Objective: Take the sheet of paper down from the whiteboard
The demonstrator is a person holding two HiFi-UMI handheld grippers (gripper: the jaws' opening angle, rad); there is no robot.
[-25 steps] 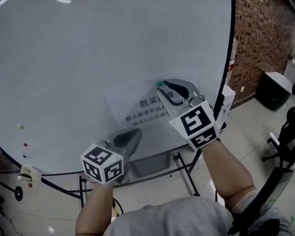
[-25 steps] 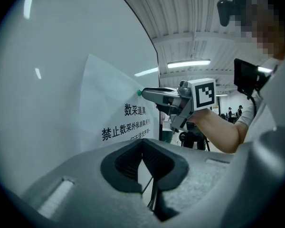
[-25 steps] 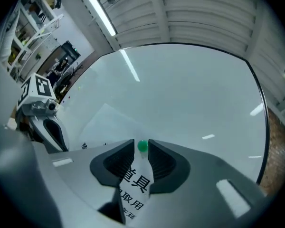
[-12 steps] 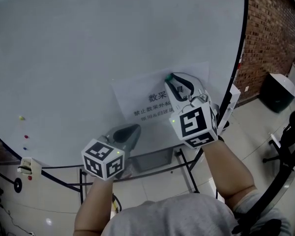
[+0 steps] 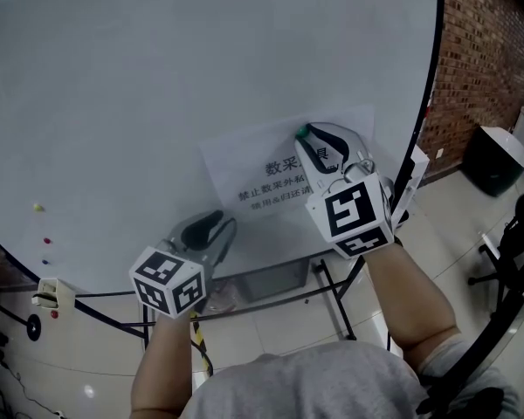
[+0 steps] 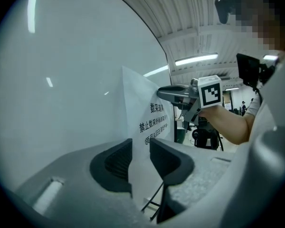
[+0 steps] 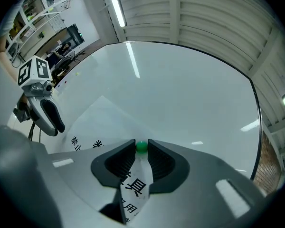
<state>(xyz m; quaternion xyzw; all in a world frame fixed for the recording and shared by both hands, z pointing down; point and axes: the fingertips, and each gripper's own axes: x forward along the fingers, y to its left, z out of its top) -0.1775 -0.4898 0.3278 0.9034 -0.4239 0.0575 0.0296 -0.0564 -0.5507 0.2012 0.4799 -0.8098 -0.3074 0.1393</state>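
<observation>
Right gripper view: right gripper [image 7: 141,145] clenched on green magnet [image 7: 141,147] on sheet of paper [image 7: 97,120].
Left gripper view: left gripper [image 6: 140,146] released, paper's edge within the gap.
Head view: paper sits low-right on whiteboard [image 5: 157,77], near its right edge; board stretches wide leftward.

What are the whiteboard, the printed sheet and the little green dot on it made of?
The whiteboard looks like a glossy coated panel, perhaps enamel or laminate: ceiling lights mirror in it. The sheet of paper is thin matt white paper; its edge bows off the board. The green dot is smooth, probably a plastic-capped magnet.
</observation>
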